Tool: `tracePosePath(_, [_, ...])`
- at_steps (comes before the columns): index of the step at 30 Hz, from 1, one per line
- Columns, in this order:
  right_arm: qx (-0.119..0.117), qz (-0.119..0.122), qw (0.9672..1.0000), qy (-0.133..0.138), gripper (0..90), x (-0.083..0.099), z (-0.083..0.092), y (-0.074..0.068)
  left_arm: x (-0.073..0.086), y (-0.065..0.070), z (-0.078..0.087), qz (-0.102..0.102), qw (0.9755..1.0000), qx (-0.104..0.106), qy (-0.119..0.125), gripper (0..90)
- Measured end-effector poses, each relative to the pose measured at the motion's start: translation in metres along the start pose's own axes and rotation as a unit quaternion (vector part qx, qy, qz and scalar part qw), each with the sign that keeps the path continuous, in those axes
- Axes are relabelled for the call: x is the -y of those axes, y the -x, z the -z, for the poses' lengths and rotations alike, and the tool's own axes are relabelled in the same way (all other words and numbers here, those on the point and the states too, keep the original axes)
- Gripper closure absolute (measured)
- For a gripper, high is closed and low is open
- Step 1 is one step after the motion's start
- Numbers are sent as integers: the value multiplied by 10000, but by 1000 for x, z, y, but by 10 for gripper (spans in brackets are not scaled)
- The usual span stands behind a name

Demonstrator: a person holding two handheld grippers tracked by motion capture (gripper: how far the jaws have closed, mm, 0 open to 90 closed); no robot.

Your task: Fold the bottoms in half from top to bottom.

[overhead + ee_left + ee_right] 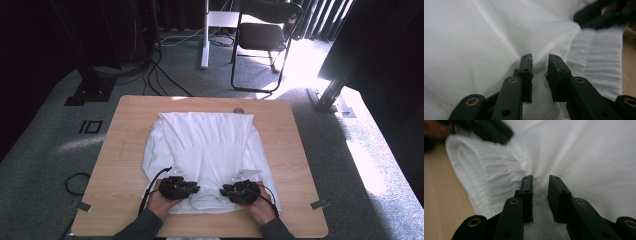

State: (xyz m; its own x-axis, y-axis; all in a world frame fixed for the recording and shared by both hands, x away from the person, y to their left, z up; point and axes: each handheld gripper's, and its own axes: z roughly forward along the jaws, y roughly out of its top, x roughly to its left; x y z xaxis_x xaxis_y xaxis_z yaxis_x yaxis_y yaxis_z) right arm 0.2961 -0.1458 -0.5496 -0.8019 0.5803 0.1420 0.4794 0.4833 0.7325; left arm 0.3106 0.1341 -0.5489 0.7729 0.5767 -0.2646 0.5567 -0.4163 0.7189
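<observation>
High view: a white garment (205, 150) lies spread across the middle of a wooden table (295, 165), its far hem close to the far edge and its gathered, elastic band (207, 200) bunched at the near edge, between 2 hand-held tools. The left gripper (186, 189) rests on the cloth at the band's left end, the right gripper (231, 190) at its right end, the 2 near each other.

The left gripper view has that gripper (540, 75) with its jaws standing a narrow gap apart, a ridge of white cloth rising between them; the pads do not appear to pinch it. The right gripper view has the right gripper (540, 195) the same way, jaws slightly parted over a soft fold beside the ribbed band (486, 172).

The fabric looks thin, light and limp, likely to sag, wrinkle and slide on the smooth wood. It should not break, but 1 layer may slip free of another. The surest hold is probably the thick gathered band near each end, pinched deep through all layers, with both sides lifted together.
</observation>
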Motion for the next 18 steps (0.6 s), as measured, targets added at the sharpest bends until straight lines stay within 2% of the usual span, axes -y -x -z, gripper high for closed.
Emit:
tracePosePath(1, [0, 0, 10000, 0, 743, 0, 0, 0, 0, 0, 0, 0, 10000, 0, 0, 707])
tracePosePath(2, [-92, -159, 9998, 55, 746, 4, 2, 1, -1, -1, 5, -28, 10000, -10, 39, 684])
tracePosePath(3, [-128, -205, 9997, 31, 746, 4, 3, 3, -2, -2, 9, -51, 9999, -77, 89, 662])
tracePosePath(4, [-147, -184, 9997, -8, 745, 3, 3, 4, -3, -4, 14, -78, 9997, -169, 158, 642])
tracePosePath(5, [-145, -126, 9998, -45, 736, 1, 3, 3, -3, -4, 14, -78, 9997, -169, 158, 625])
tracePosePath(6, [-128, -73, 9999, -49, 710, -1, 4, 3, -7, -12, 29, -10, 9984, -409, 381, 618])
tracePosePath(7, [-92, -33, 10000, -3, 679, -3, 6, 3, -9, -19, 38, 69, 9974, -503, 508, 618])
tracePosePath(9, [59, -82, 9998, 183, 626, -8, 11, 8, -13, -34, 57, 273, 9936, -798, 747, 616])
tracePosePath(11, [261, -247, 9985, 407, 588, -13, 18, 17, -16, -48, 75, 482, 9895, -1015, 907, 618])
tracePosePath(12, [321, -348, 9976, 510, 571, -16, 20, 23, -16, -48, 75, 482, 9895, -1015, 907, 618])
tracePosePath(13, [419, -410, 9964, 618, 563, -19, 22, 30, -20, -60, 85, 504, 9864, -1225, 977, 618])
tracePosePath(14, [549, -464, 9952, 662, 547, -22, 23, 38, -22, -66, 87, 507, 9852, -1310, 984, 618])
tracePosePath(15, [660, -536, 9940, 687, 533, -26, 23, 45, -25, -71, 86, 565, 9845, -1333, 986, 617])
tracePosePath(16, [660, -536, 9940, 687, 533, -26, 23, 45, -25, -71, 86, 565, 9845, -1333, 986, 616])
tracePosePath(17, [873, -599, 9916, 742, 509, -35, 21, 59, -32, -79, 80, 566, 9848, -1346, 938, 615])
tracePosePath(18, [984, -624, 9903, 761, 500, -40, 19, 67, -36, -81, 74, 567, 9851, -1346, 912, 613])
